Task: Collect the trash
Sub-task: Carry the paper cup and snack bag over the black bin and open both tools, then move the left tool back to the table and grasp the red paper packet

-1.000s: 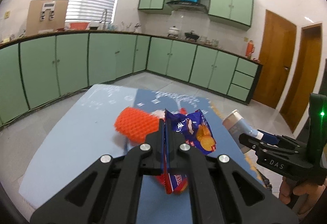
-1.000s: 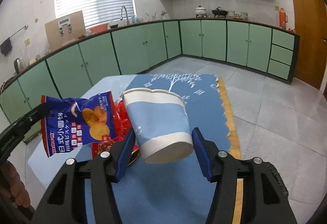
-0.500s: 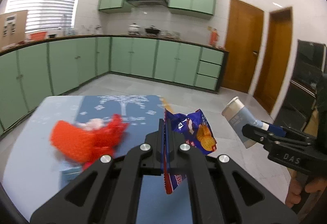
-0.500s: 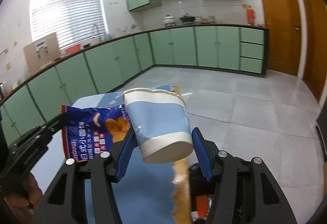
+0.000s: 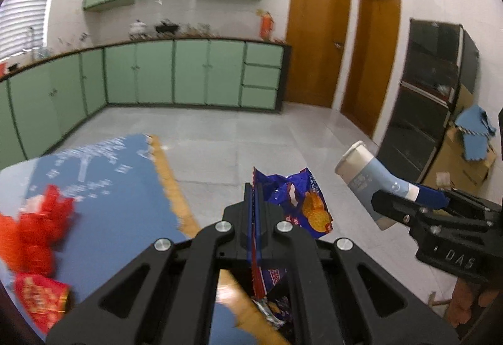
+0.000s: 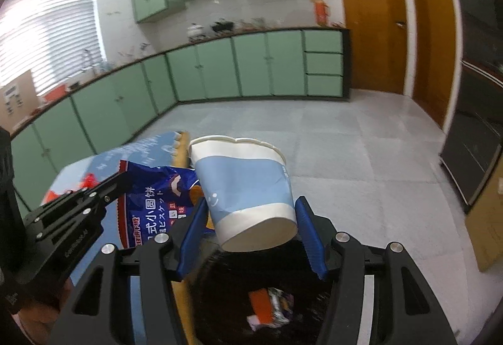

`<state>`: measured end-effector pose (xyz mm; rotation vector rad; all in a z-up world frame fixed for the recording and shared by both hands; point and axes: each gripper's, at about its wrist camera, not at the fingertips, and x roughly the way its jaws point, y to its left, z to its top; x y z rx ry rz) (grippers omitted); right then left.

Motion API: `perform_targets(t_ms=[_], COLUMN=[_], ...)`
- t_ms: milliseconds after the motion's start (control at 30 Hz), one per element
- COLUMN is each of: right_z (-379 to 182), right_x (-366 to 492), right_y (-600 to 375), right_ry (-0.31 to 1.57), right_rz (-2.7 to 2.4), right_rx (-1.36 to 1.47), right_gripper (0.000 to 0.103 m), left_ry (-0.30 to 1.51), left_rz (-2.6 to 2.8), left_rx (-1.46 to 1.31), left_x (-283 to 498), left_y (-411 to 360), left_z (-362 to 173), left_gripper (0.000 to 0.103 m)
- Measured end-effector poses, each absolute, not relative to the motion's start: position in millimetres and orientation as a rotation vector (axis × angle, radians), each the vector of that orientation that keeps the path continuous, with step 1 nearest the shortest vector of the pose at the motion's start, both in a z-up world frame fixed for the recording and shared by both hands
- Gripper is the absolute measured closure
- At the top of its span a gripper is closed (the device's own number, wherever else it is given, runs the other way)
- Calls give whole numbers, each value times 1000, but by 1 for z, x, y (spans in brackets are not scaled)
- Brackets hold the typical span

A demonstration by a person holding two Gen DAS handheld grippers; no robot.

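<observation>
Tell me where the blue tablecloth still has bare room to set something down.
The blue tablecloth lies bare between its white tree print and its fringed yellow edge. Its left side is crowded with crumpled red wrappers. The black trash bin beside the table already holds scraps.

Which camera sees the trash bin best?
The right wrist view. The black trash bin sits below the right tool, which holds the paper cup, and wrappers show inside it. The left wrist view catches only a sliver of the bin behind the left tool clamping the blue snack bag.
</observation>
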<state>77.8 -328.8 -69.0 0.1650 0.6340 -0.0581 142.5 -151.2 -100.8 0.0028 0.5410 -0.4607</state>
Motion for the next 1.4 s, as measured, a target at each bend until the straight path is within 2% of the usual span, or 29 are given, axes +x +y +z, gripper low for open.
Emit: perform_targets(t_ms=[200,333,400,467,533,600,700,933,1167,1400], right_z=[-120,-151,-164,-174,-181,-183,-176,-137,-98,-89], right_x=[89,94,98,100,103,101,99,99,104,113], right_y=[-358,-367,-367,-365,-362,-361,-358,-331,-264,-174], right_ry=[753,827,857,882,908,916,906,805,695,656], right_rz=[-147,-169,-165,-161,-163,-159,-148,-82,108,329], right_rx=[194,203,200,191,177,175,173,152,126,80], right_gripper=[47,46,46,44,33,31,25,15,14,14], left_ry=[688,755,768,768,770,769,752,638,560,605], left_rz=[-521,-534,-533,-524,-519,-514,-498,-359,-104,114], left_rx=[27,31,24,16,-7,-16,-32,-47,-53,-78], left_x=[168,178,179,179,179,179,174,151,116,86], left_y=[-183,-187,-183,-181,-175,-172,-161,-104,-11,74], left_z=[-139,-156,-159,-160,-159,-157,-149,-114,-96,-109], left_gripper=[103,98,91,73,67,67,67,57,56,56])
